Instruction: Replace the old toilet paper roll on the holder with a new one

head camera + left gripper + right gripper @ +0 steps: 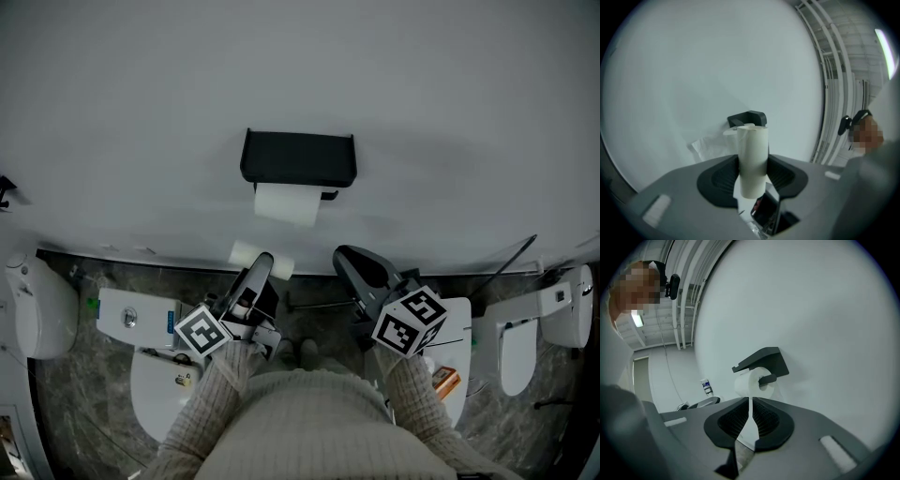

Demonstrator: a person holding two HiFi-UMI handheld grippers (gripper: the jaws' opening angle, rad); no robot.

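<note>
Risks shoving mounted roll (749, 382) on holder (764, 359) at 12 o'clock instead of gripping: right hand-held gripper (750, 420) pressed together, empty; left hand-held gripper (752, 174) busy pinching loose roll (753, 154).

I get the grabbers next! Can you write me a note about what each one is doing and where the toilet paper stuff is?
Left gripper: shut on a slim white roll, just below the holder.
Right gripper: shut and empty, pointing at the holder without touching it.
Black holder: on the wall, with a hanging roll on its bar and a sheet trailing down.
Done: one roll is in hand and one is on the bar. I cannot tell for sure which is the old one.
Left: probably finish the swap, or put the slim roll away if it is the old one.
</note>
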